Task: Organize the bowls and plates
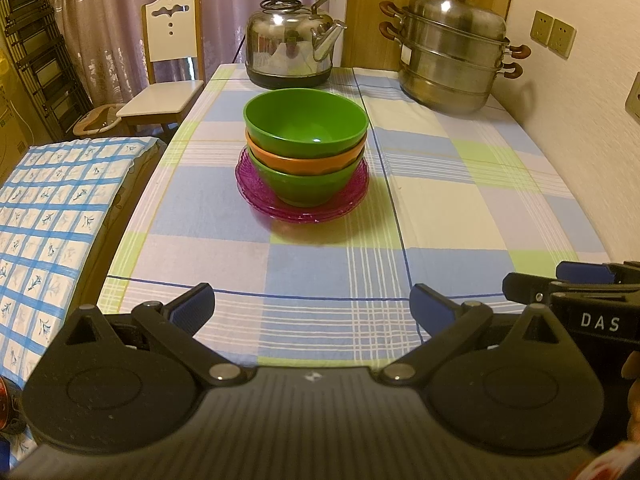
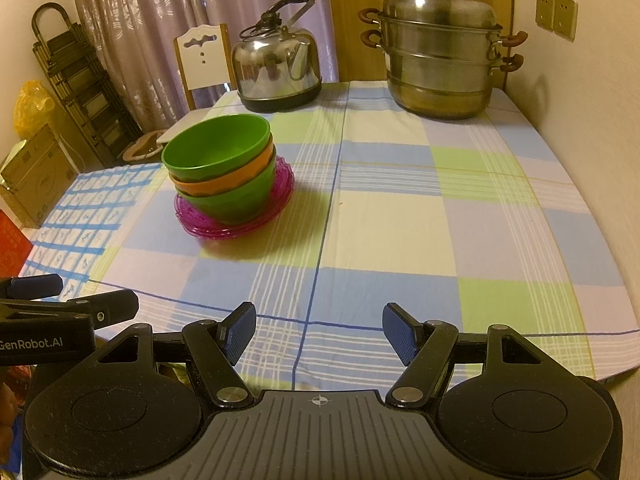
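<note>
Three nested bowls [image 1: 306,144] sit on purple plates [image 1: 300,208] mid-frame on the worktop [image 1: 460,200]. Left claw [image 1: 312,308] and right claw [image 2: 319,334] both gape empty, well short. Best lift bowls by the rim, gently, steadying the plates.

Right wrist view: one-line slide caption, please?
Open right gripper hovers over checked tablecloth; three nested bowls on purple plates, far left.
</note>
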Action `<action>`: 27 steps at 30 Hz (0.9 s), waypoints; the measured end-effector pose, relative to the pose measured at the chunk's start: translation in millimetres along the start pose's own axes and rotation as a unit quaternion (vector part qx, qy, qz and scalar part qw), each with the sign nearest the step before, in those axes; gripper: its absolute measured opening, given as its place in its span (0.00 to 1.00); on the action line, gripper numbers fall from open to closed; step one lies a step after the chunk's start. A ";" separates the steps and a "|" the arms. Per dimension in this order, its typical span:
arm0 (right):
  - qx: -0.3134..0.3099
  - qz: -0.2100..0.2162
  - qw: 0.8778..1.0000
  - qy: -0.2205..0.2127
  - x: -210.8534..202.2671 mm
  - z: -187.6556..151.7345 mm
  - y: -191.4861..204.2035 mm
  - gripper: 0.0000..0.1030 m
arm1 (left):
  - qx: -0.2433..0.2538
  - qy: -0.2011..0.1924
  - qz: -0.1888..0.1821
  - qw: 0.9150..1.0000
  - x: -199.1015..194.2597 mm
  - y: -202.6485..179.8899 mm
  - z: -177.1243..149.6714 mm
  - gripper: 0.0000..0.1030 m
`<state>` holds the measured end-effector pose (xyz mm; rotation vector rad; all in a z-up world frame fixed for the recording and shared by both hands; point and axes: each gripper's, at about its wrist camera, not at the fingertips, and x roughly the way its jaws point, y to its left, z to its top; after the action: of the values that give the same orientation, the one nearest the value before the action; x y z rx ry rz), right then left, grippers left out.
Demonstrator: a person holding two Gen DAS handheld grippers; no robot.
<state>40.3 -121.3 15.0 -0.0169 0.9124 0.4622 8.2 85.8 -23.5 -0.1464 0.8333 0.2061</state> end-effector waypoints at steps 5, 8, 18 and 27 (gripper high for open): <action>0.000 0.000 1.000 0.000 -0.1 0.2 -0.1 0.68 | 0.000 0.000 0.000 1.000 -0.2 0.7 -0.1 1.00; 0.000 0.000 1.000 0.000 0.0 0.3 -0.1 0.68 | 0.000 0.000 0.000 1.000 -0.2 1.0 -0.2 1.00; 0.000 0.000 1.000 0.000 -0.1 0.4 -0.2 0.68 | 0.000 -0.001 0.000 1.000 0.0 0.6 0.1 1.00; 0.000 0.000 1.000 0.000 0.2 0.4 -0.2 0.68 | -0.002 -0.004 -0.011 1.000 2.1 -2.3 2.9 1.00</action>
<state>40.8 -121.3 15.0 -0.0164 0.9132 0.4623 12.2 84.5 -23.0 -0.1592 0.8225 0.1874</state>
